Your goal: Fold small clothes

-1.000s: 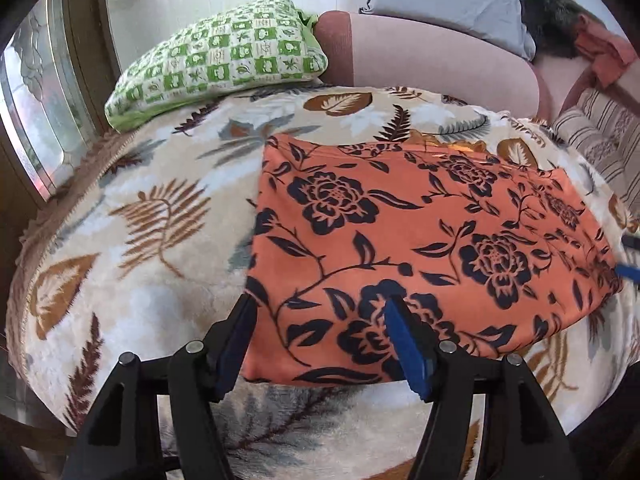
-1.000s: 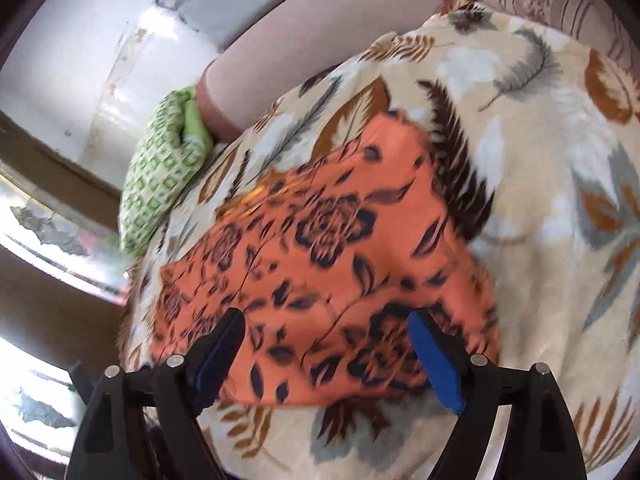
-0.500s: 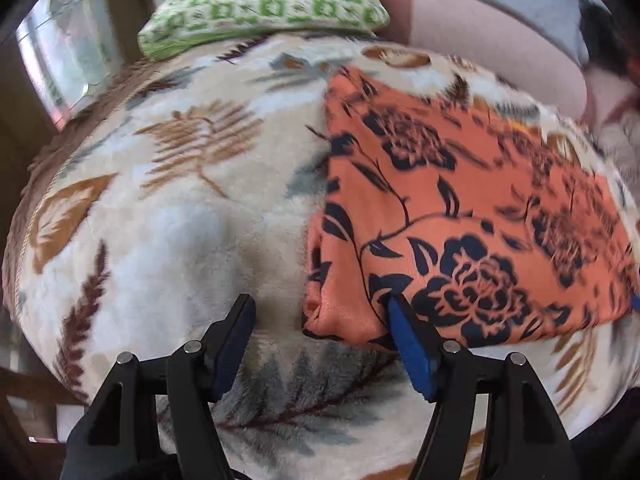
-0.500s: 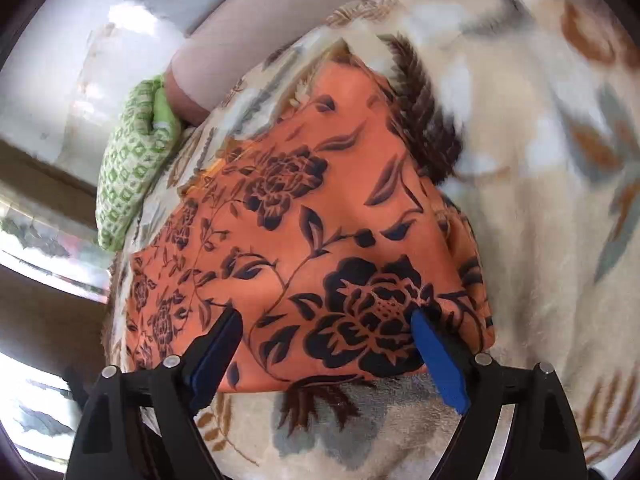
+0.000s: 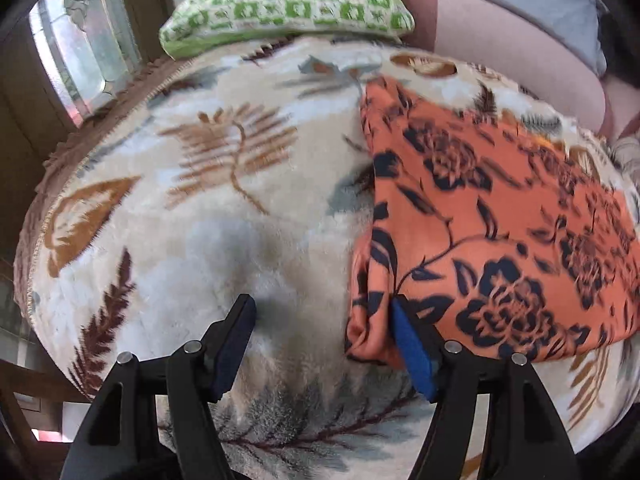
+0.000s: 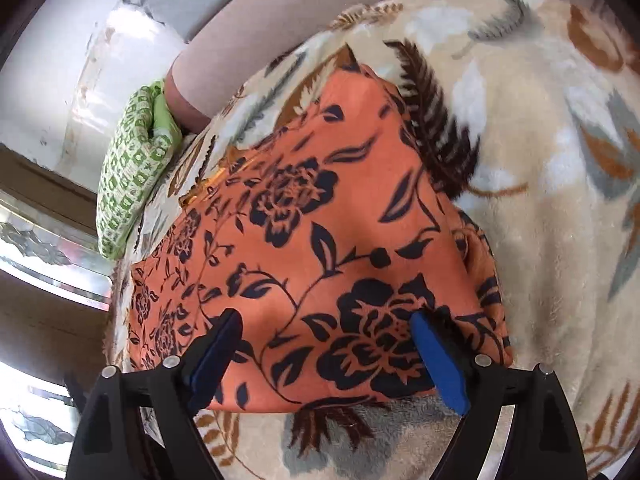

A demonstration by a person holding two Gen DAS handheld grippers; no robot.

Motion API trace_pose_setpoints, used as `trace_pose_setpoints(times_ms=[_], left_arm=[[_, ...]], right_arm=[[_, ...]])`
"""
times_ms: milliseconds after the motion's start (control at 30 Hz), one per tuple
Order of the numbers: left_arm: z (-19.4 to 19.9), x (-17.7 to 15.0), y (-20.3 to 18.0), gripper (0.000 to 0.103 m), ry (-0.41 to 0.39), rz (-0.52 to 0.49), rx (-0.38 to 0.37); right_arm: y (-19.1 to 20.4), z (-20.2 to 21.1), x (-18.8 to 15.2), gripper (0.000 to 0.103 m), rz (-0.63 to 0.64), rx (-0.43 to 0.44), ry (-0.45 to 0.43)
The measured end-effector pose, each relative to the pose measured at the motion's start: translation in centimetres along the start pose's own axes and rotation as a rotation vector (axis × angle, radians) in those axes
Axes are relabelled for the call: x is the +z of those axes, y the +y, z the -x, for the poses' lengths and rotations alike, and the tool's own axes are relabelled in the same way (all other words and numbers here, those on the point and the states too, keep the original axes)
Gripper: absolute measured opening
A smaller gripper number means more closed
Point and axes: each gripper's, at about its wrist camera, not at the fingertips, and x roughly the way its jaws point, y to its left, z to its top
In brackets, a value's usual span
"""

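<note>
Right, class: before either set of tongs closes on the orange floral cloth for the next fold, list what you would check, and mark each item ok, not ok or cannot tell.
1. Left tongs open: ok.
2. Right tongs open: ok.
3. Left tongs straddle the cloth's edge: not ok; only one finger touches the corner of the orange floral cloth, the other sits over bare blanket.
4. Right tongs straddle the cloth's near edge: ok.
5. Cloth lies flat: not ok; the corner at the left tongs is bunched.
6. Number of layers at that corner: cannot tell.
7. Green checked pillow away from the cloth: ok.
</note>
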Motion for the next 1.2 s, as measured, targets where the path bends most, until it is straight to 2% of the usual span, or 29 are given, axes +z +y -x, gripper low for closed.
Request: trace_pose_setpoints(times_ms=[100, 200, 267, 333, 367, 400, 533, 667, 733, 833, 900, 1067, 1200], left_arm=[[2.3, 0.8, -0.9, 0.070, -0.096, -0.026, -0.013], [3.8, 1.4, -1.5, 0.070, -0.161, -0.052, -0.028], [3.1, 1.5, -1.4, 0.070, -0.149, -0.051, -0.013], [0.7, 1.3, -1.1, 0.070, -0.065, -0.055, 0.012], [-1.0, 0.9, -1.0, 0.071, 0.004, -0.059, 0.025], [-1.9, 0.5, -0.9, 0.071, 0.039, -0.058, 0.023], [0.2, 1.1, -1.3, 0.072, -0.044, -0.060, 0.002], [3.0, 1.7, -2.1, 0.072, -0.118, -0.106, -0.004], [3.8, 1.6, -2.2, 0.072, -0.126, -0.098, -0.020], [4.3, 1.3, -2.1, 0.072, -0.118, -0.060, -0.057], [4.5, 0.8, -2.0, 0.072, -0.112, -0.054, -0.064], [5.9, 1.0, -2.2, 0.072, -0.140, -0.052, -0.075], [6.8, 1.2, -2.5, 0.072, -0.156, -0.050, -0.093]], right_arm=[[2.8, 1.9, 1.3, 0.089, 0.077, 0.040, -0.050], [4.2, 2.0, 2.6, 0.089, 0.099, 0.070, -0.088], [3.7, 0.8, 3.0, 0.089, 0.063, 0.052, -0.077], [2.6, -1.2, 3.1, 0.089, 0.032, 0.043, -0.041], [1.6, -2.4, 3.0, 0.089, 0.005, 0.011, -0.011], [0.7, -3.7, 2.7, 0.089, -0.025, -0.025, 0.030], [1.9, -2.5, 3.0, 0.089, 0.011, -0.017, 0.006], [3.9, -0.1, 3.9, 0.089, 0.082, -0.005, -0.066], [4.1, 0.4, 4.3, 0.089, 0.075, 0.019, -0.095], [2.4, -1.4, 4.7, 0.089, -0.004, 0.043, -0.070], [0.1, -4.1, 4.4, 0.089, -0.105, -0.016, 0.029], [1.8, -1.1, 5.0, 0.089, -0.068, 0.056, -0.066], [2.1, -1.0, 5.5, 0.089, -0.055, 0.038, -0.070]])
